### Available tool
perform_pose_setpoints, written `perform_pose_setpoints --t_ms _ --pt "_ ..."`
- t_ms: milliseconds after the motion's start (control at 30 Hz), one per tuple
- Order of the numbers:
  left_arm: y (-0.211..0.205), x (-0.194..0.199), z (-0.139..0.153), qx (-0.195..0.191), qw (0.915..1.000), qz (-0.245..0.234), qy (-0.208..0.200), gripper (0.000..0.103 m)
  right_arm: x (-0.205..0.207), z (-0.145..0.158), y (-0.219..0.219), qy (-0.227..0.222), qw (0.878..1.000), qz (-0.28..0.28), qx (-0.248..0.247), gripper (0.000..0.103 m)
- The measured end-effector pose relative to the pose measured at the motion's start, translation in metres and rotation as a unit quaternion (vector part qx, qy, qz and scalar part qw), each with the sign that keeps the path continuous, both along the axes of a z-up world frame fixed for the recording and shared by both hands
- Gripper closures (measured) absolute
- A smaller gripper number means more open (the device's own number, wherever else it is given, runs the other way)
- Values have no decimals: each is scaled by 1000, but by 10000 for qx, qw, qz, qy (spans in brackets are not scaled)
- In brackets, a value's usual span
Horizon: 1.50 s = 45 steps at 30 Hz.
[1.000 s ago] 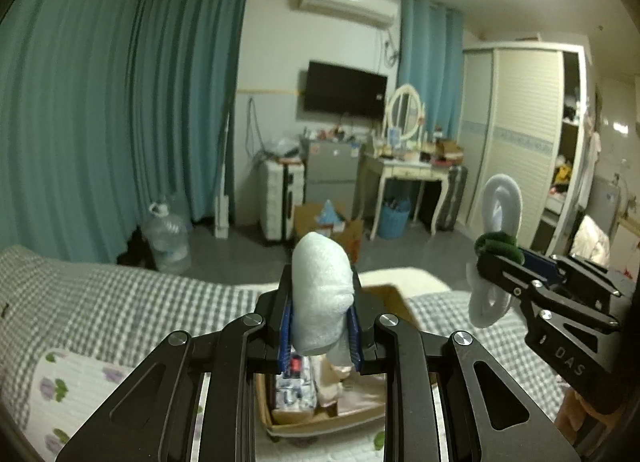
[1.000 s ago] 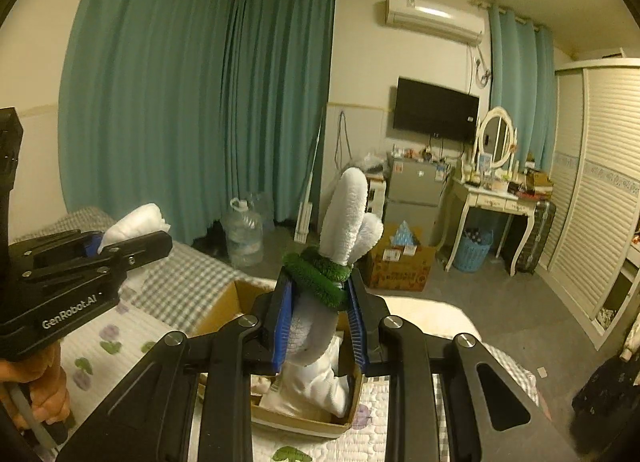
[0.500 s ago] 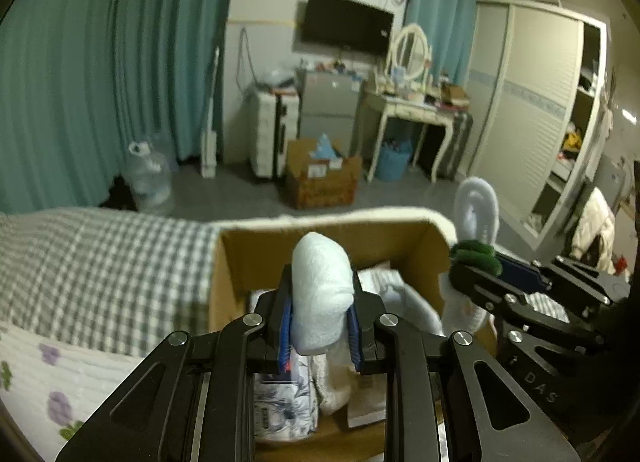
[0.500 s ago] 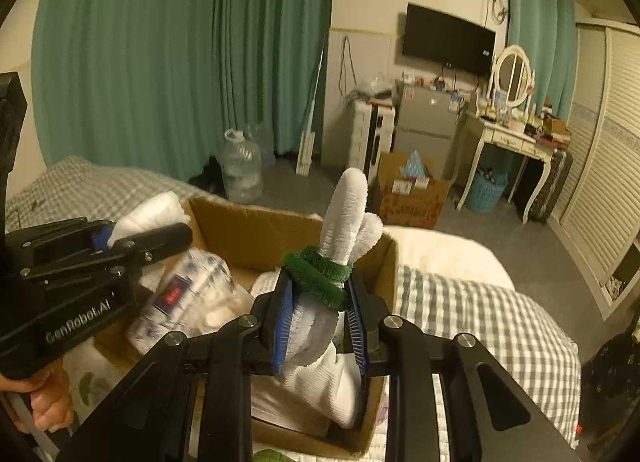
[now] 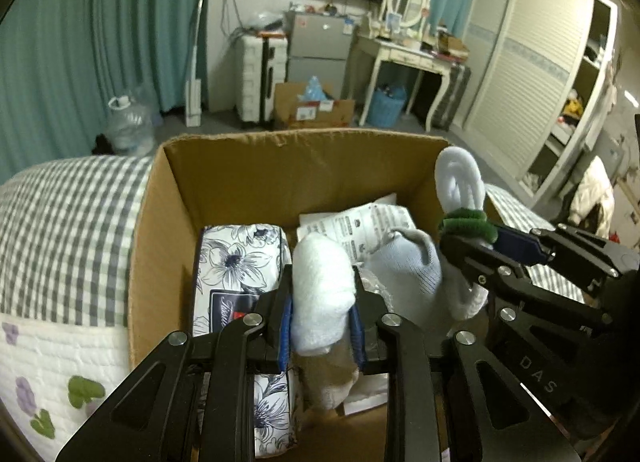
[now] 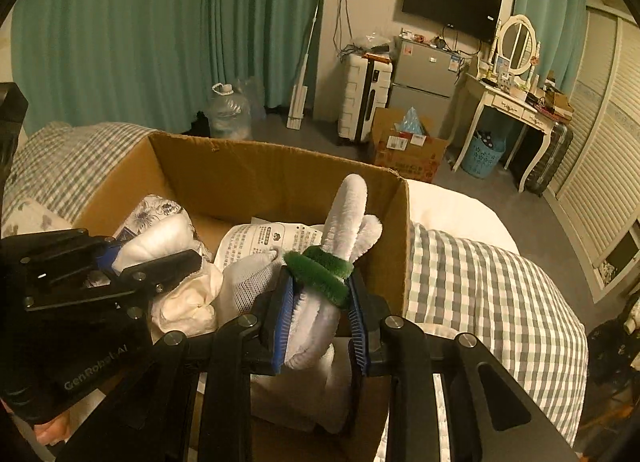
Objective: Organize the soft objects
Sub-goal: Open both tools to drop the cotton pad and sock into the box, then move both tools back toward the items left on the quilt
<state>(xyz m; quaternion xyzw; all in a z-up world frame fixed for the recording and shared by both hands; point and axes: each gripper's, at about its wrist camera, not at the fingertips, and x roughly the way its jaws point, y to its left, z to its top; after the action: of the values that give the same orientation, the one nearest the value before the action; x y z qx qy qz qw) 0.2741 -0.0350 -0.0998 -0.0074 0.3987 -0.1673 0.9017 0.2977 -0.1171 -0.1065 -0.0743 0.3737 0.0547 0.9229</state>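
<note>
Both grippers are black metal with long cut-out holes and round silver screws. The left gripper (image 5: 322, 326) has blue pads and pale "GenRobot.AI" letters on its side. The right gripper (image 6: 318, 322) has blue pads too and says "DAS".

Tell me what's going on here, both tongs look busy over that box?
A person is packing soft things into the cardboard box on the bed. The left tongs hold a white sock over the box; their jaws are opening, sock between them. The right tongs are shut on a white sock with a green cuff, also above the box. Inside lie a floral pack, a printed bag and another sock.
</note>
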Motion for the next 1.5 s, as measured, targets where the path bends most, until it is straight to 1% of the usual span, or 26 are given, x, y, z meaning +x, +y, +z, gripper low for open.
perform_pose_setpoints --t_ms 67,133,167,233,267,300,333,400,467,633,667,700,767,933,1067,1133,1167,1200,1233,1300,1433,1500 --pt "-1 -2 5 37 10000 46 -17 76 -6 -1 5 -46 10000 12 -33 77" --pt "-2 0 7 104 9999 132 25 69 -8 2 5 -78 9999 2 -88 69" --pt "-1 0 9 131 9997 187 34 64 -10 4 6 -144 9998 -36 -160 64" --pt "2 -5 15 69 9998 211 -16 62 -16 10 6 -263 9994 -34 -219 60" --pt "4 -6 19 49 9997 226 -52 59 -17 14 6 -296 9993 -29 -208 57" --pt "5 -8 22 39 9997 240 -91 54 -20 19 5 -360 9992 -43 -180 52" --pt "6 -13 29 42 9994 278 -177 52 -24 22 4 -426 9989 -70 -169 51" --pt "11 -20 38 45 9989 320 -330 41 -34 33 1 -601 9981 -102 -119 51" --pt "14 -26 49 37 9983 320 -482 36 -40 43 -1 -714 9974 -116 -75 51" --pt "21 -44 82 59 9957 393 -832 35 -67 71 -7 -1050 9944 -141 62 51" --pt "23 -47 87 44 9952 405 -887 35 -73 77 -9 -1107 9937 -142 81 48" --pt "24 -52 94 30 9945 421 -959 35 -80 82 -10 -1173 9929 -152 97 41" --pt "25 -62 107 20 9930 455 -1093 35 -95 94 -13 -1339 9907 -170 141 30" --pt "32 -91 136 -19 9886 507 -1416 35 -132 120 -18 -1583 9867 -149 332 28" --pt "40 -119 160 -50 9846 555 -1659 34 -168 145 -17 -1885 9813 -135 376 11" --pt "45 -135 172 -53 9817 596 -1806 33 -185 155 -14 -1992 9792 -101 365 11" --pt "46 -142 176 -52 9804 626 -1866 24 -188 160 -14 -2009 9789 -94 353 10" --pt "48 -150 182 -54 9785 676 -1949 10 -196 165 -13 -2042 9784 -95 323 10" --pt "52 -159 188 -69 9754 737 -2077 6 -204 169 -11 -2084 9776 -100 286 10" --pt "57 -176 197 -83 9696 825 -2304 4 -218 175 -8 -2159 9761 -97 243 10" --pt "64 -203 210 -67 9644 908 -2484 4 -245 190 -7 -2291 9730 -66 256 9" --pt "68 -215 215 -85 9624 921 -2554 4 -257 197 -6 -2391 9705 -62 294 0"
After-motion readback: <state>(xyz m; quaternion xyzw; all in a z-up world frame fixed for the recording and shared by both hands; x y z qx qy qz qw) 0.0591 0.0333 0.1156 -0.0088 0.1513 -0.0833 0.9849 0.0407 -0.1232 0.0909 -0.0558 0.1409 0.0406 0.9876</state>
